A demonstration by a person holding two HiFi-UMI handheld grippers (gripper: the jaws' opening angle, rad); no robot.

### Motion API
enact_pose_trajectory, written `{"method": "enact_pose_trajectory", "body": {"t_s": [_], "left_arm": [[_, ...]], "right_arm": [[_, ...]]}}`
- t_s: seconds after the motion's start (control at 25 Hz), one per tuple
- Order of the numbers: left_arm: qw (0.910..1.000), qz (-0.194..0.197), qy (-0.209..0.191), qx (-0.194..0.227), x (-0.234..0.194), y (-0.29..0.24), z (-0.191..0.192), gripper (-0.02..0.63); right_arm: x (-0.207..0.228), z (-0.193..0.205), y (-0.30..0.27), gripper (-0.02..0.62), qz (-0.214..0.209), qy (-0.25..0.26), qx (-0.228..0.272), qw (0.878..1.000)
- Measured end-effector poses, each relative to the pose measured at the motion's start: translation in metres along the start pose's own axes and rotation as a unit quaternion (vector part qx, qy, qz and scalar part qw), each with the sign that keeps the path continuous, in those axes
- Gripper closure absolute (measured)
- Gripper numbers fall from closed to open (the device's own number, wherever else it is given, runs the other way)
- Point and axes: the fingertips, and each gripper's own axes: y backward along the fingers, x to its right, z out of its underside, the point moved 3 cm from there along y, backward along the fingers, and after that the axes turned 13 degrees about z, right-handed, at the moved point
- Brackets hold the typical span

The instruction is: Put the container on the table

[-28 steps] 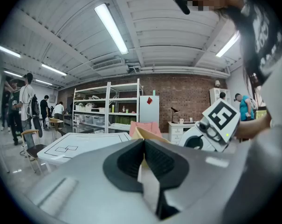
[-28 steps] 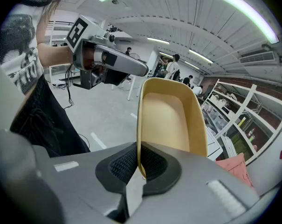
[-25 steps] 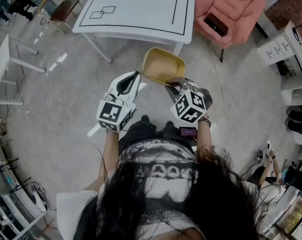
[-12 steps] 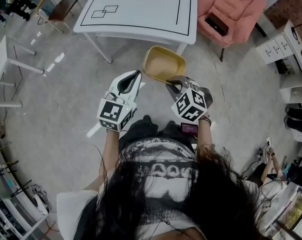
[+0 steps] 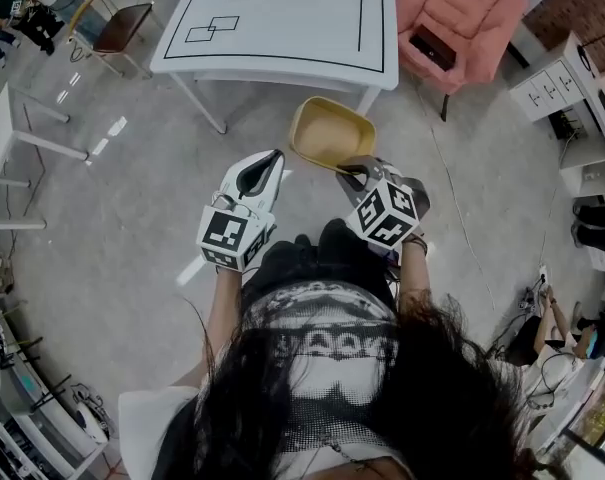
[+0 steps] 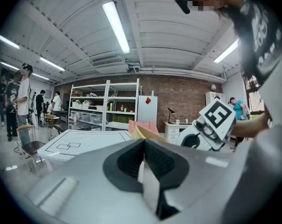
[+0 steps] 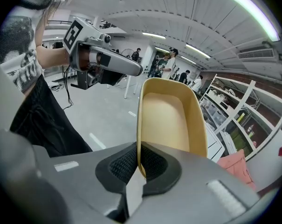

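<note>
A tan oblong container (image 5: 330, 134) hangs in the air over the floor, short of the white table (image 5: 282, 18) with black lines. My right gripper (image 5: 350, 174) is shut on its near rim; in the right gripper view the container (image 7: 171, 118) stands up from the closed jaws of that gripper (image 7: 140, 164). My left gripper (image 5: 265, 164) hovers to the container's left, shut and holding nothing. From the left gripper view, the closed jaws (image 6: 143, 158) point toward the table (image 6: 85, 141), with the container's edge (image 6: 145, 133) just beyond them.
A pink armchair (image 5: 462, 18) with a dark object on it stands right of the table. A brown chair (image 5: 122, 28) and another white table (image 5: 7, 148) are at the left. White drawers (image 5: 552, 83) line the right side. People stand far off.
The table and chair have drawn slightly nearer in the head view as I walk forward. Both grippers keep their pose, the container still held.
</note>
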Motion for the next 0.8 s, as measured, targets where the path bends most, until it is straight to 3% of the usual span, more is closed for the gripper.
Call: {"method": "enact_pose_trajectory", "body": {"t_s": [0.44,0.8], "left_arm": [[0.9999,-0.012,0.007,-0.008,-0.033,-0.011,0.006,0.606],[0.9995,-0.029,0.007,-0.013,-0.110,-0.083,-0.009,0.606]], "right_arm": [[0.019,-0.005,-0.038,0.586,-0.020,0.006,0.002,1.000],[0.103,0.006,-0.109,0.586,-0.021,0.008,0.003,1.000]]}}
